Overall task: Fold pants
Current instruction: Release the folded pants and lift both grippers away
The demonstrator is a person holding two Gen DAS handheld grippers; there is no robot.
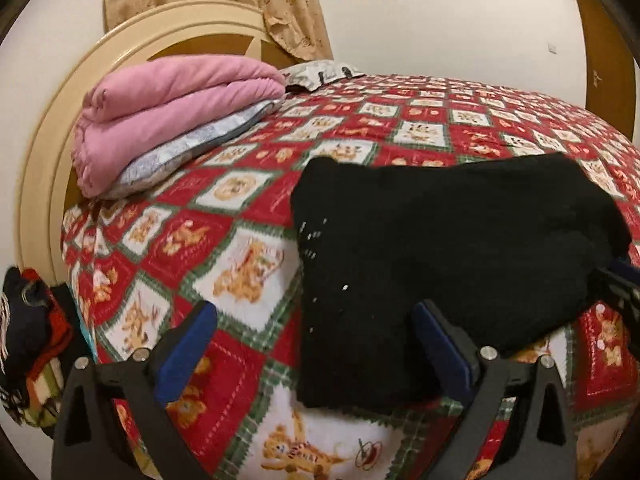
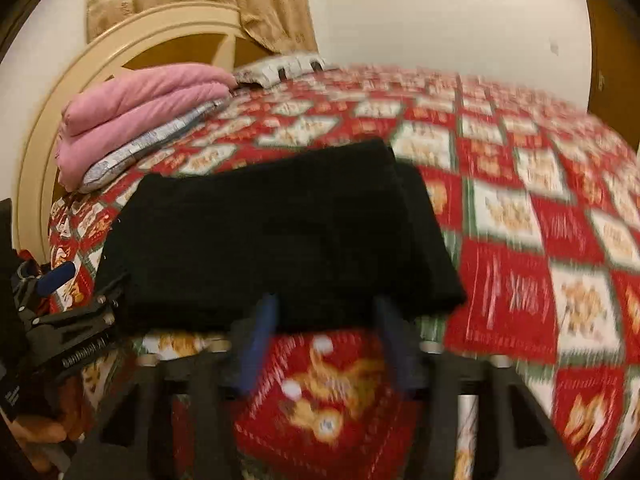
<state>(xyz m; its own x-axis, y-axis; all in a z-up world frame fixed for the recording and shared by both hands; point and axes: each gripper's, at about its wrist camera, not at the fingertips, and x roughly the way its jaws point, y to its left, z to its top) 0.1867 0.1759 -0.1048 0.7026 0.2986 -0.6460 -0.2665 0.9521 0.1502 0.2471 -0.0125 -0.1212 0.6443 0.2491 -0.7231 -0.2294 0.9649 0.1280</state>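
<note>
Both grippers, left gripper and right gripper, hover with jaws wide apart and empty over black pants folded mid-frame on the bed; folding looks nearly finished, perhaps one last tidy.

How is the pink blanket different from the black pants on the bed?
The pink blanket is pink and puffy; the black pants are black and flatter. The blanket sits up by the headboard on top of a pale pillow, while the pants lie straight on the red quilt, near the grippers. Both are folded and rest on the same bed, and no gripper holds either one.
</note>
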